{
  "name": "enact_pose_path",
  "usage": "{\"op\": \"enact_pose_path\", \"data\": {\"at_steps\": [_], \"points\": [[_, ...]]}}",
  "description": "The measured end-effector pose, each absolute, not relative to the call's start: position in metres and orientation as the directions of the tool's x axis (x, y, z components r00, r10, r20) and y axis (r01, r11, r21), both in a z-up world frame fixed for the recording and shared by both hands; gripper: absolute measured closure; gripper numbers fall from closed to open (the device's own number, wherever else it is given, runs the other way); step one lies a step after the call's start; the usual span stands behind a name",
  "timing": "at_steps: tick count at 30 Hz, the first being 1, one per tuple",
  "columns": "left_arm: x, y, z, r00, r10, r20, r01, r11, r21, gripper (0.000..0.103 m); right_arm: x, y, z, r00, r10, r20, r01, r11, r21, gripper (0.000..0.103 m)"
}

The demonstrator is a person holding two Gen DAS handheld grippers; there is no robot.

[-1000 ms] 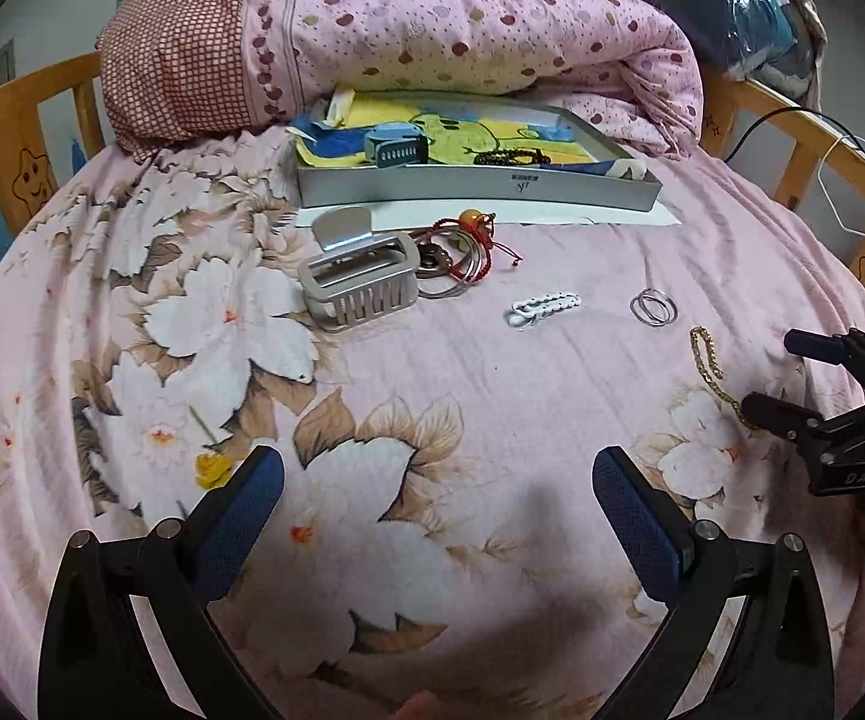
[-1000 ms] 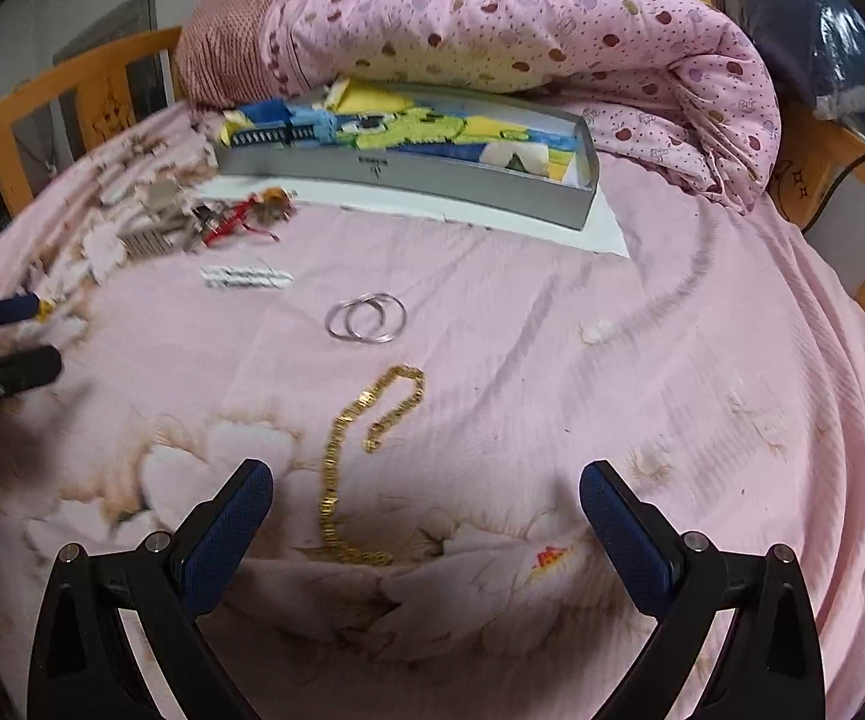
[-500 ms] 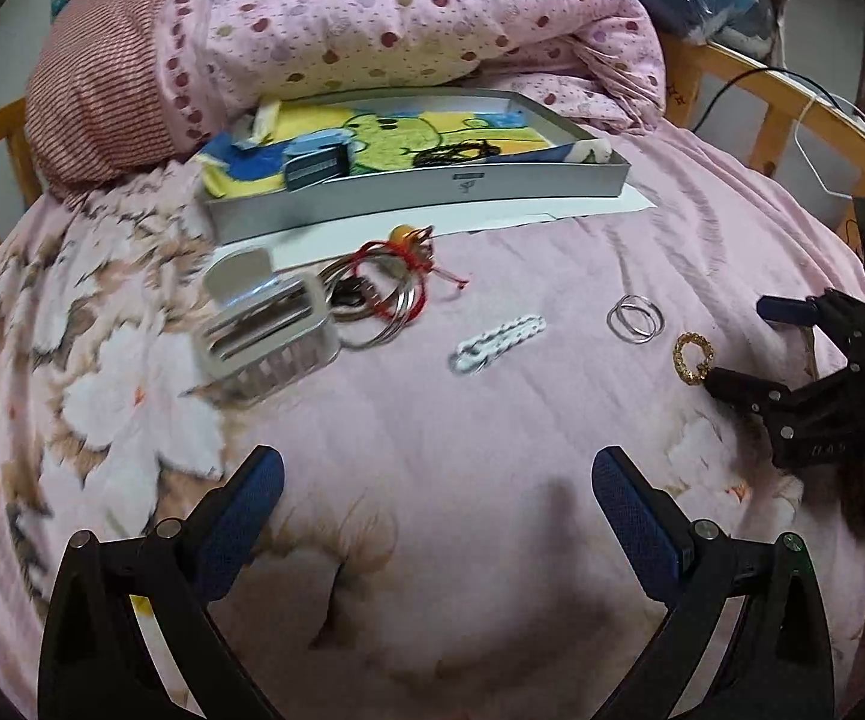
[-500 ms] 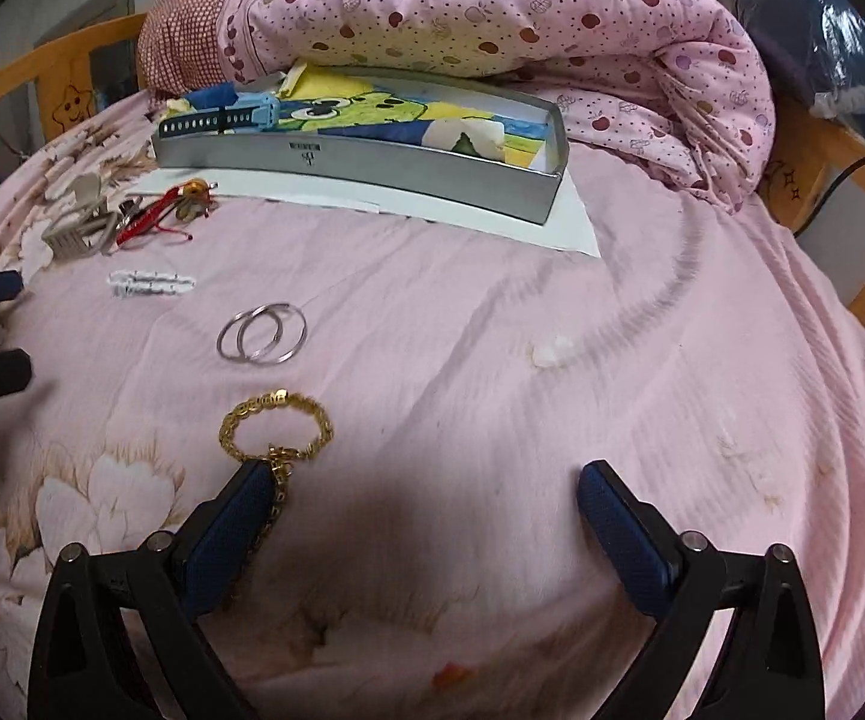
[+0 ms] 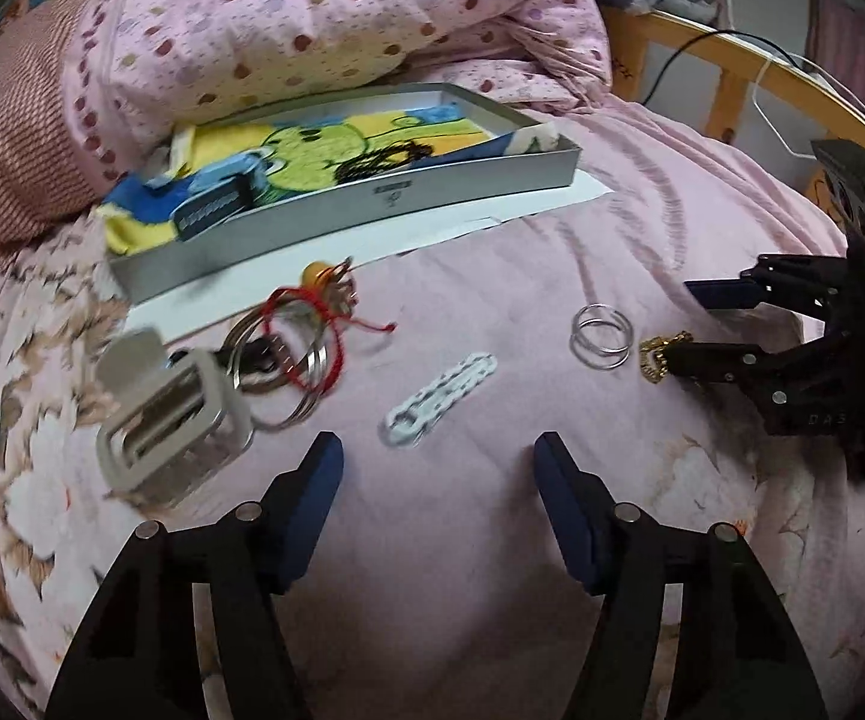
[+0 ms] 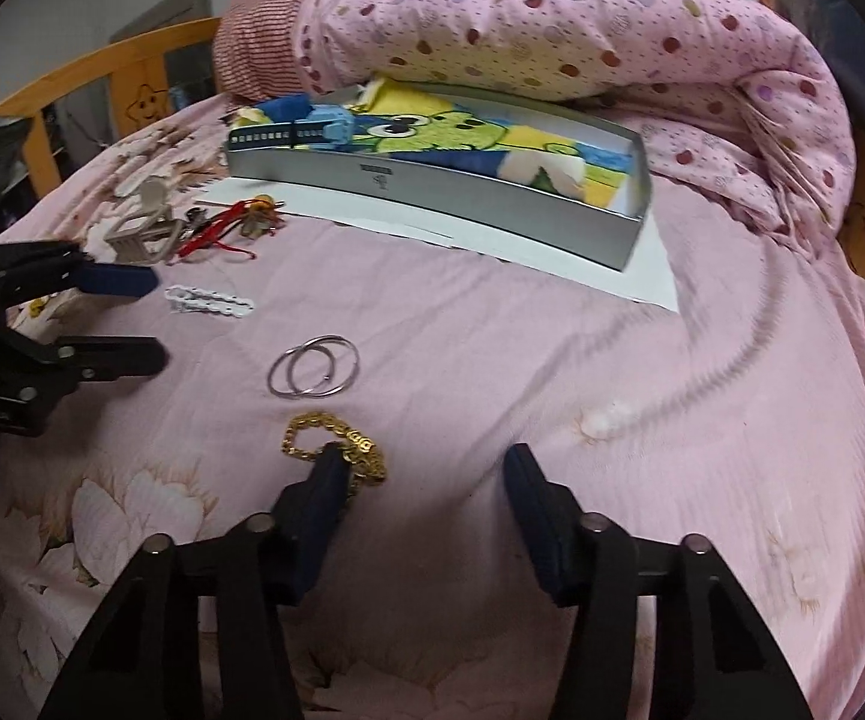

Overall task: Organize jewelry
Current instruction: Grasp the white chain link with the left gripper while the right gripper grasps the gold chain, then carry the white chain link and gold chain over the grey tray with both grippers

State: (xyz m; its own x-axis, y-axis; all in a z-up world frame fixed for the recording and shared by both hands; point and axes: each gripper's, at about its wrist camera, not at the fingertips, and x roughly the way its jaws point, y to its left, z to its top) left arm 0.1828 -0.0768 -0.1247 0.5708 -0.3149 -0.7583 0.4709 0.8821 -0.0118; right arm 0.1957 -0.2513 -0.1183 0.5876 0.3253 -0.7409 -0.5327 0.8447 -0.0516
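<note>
Both tools are closing in on pieces lying on the bedsheet. The right gripper (image 6: 423, 465), jaws apart, has its left finger touching the bunched gold chain (image 6: 336, 447) (possibly just overlapping it). The left gripper (image 5: 438, 456), released, points toward the white clip (image 5: 441, 399). Next: centre, pinch, carry to the tray (image 6: 492, 213).

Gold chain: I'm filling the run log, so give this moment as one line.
right gripper open, one finger on gold chain | left gripper open, near white clip | tray beyond

Perhaps "DAS" on right gripper (image 5: 696, 327)
</note>
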Motion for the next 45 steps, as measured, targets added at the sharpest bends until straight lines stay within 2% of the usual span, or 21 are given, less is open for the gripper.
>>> {"op": "enact_pose_path", "data": {"at_steps": [4, 7, 12, 20, 21, 26, 32, 39, 45], "points": [[0.192, -0.083, -0.127, 0.562, -0.315, -0.765, 0.481, 0.877, -0.007, 0.043, 0.194, -0.248, -0.117, 0.586, 0.336, -0.738, -0.550, 0.833, -0.057, 0.064], [0.199, -0.088, -0.130, 0.556, -0.305, -0.773, 0.487, 0.873, 0.005, 0.043, 0.192, -0.246, -0.117, 0.586, 0.338, -0.736, -0.560, 0.826, -0.066, 0.064], [0.206, -0.092, -0.132, 0.549, -0.293, -0.783, 0.494, 0.869, 0.021, 0.062, 0.189, -0.242, -0.117, 0.600, 0.320, -0.734, -0.568, 0.816, -0.108, 0.064], [0.203, -0.097, -0.133, 0.554, -0.282, -0.783, 0.505, 0.862, 0.046, 0.087, 0.179, -0.229, -0.120, 0.649, 0.256, -0.716, -0.580, 0.776, -0.248, 0.064], [0.201, -0.098, -0.133, 0.554, -0.281, -0.784, 0.509, 0.859, 0.052, 0.089, 0.179, -0.229, -0.120, 0.645, 0.262, -0.718, -0.585, 0.773, -0.244, 0.069], [0.199, -0.100, -0.134, 0.558, -0.271, -0.784, 0.514, 0.855, 0.070, 0.089, 0.174, -0.225, -0.120, 0.641, 0.270, -0.718, -0.607, 0.751, -0.259, 0.093], [0.194, -0.100, -0.132, 0.552, -0.265, -0.791, 0.498, 0.865, 0.057, 0.090, 0.173, -0.228, -0.110, 0.655, 0.287, -0.699, -0.588, 0.774, -0.233, 0.095], [0.177, -0.094, -0.119, 0.550, -0.266, -0.791, 0.467, 0.884, 0.028, 0.090, 0.172, -0.234, -0.083, 0.703, 0.317, -0.636, -0.543, 0.818, -0.192, 0.095], [0.181, -0.092, -0.092, 0.585, -0.287, -0.758, 0.425, 0.905, -0.015, 0.090, 0.178, -0.236, -0.052, 0.735, 0.355, -0.578, -0.517, 0.845, -0.138, 0.095]]}}
